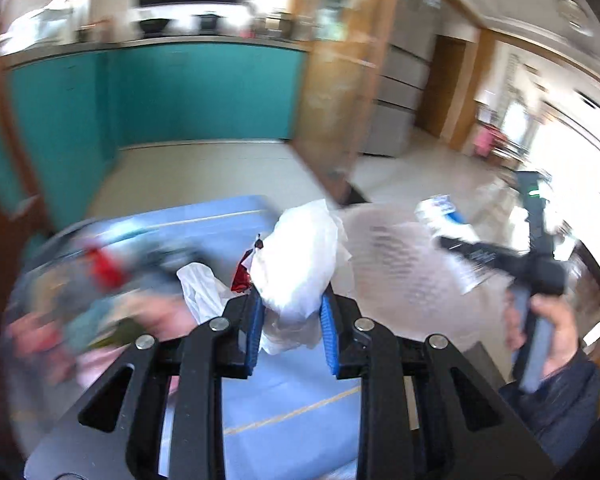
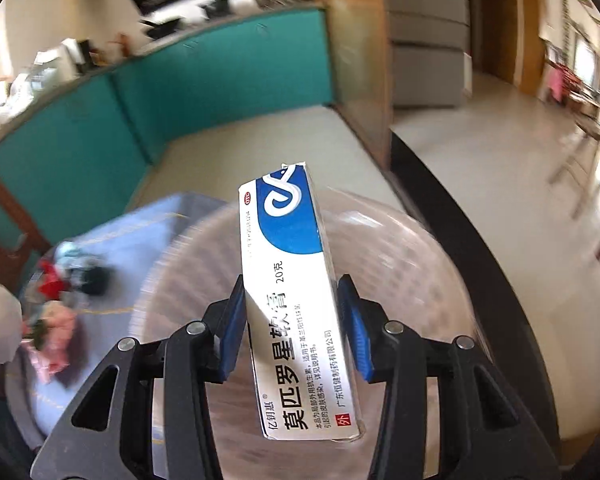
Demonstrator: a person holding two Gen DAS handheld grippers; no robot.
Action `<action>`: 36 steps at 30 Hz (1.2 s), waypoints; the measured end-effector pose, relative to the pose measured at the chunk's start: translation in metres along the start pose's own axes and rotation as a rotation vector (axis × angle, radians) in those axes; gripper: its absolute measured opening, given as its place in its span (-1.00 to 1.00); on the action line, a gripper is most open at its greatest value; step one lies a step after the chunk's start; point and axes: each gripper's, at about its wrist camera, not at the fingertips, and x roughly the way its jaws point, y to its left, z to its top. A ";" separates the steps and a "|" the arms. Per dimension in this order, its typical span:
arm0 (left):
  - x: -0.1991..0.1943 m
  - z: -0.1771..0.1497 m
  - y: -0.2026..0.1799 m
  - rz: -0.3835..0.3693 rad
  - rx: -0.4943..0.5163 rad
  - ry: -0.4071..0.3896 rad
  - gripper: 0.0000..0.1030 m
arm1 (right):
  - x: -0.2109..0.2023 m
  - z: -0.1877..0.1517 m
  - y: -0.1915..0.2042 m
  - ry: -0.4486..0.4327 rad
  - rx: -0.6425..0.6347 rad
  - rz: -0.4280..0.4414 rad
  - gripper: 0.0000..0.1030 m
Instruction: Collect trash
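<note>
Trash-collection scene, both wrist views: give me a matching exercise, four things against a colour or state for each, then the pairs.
Things:
1. crumpled tissue
2. ointment box
3. tablecloth
4. cabinet fronts

States:
A. teal
B. pale blue, under the clutter
C. white and blue, clamped in the right gripper
D. white, pinched in the left gripper

Pairs: 1-D, 2-C, 3-B, 4-A

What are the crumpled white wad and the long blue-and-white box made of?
Crumpled white wad: apparently thin tissue or soft plastic film, matte, creased, slightly translucent. Long blue-and-white box: printed cardboard, glossy, with crisp folded edges.
</note>
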 end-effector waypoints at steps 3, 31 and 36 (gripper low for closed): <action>0.046 0.009 -0.038 -0.085 0.040 0.061 -0.49 | 0.002 -0.004 -0.017 0.005 0.027 -0.015 -0.12; 0.029 -0.033 0.153 0.479 -0.272 0.025 0.49 | -0.001 -0.009 0.113 -0.055 -0.222 0.267 0.36; 0.043 -0.046 0.175 0.417 -0.305 0.071 0.20 | 0.018 -0.020 0.164 0.012 -0.292 0.316 0.36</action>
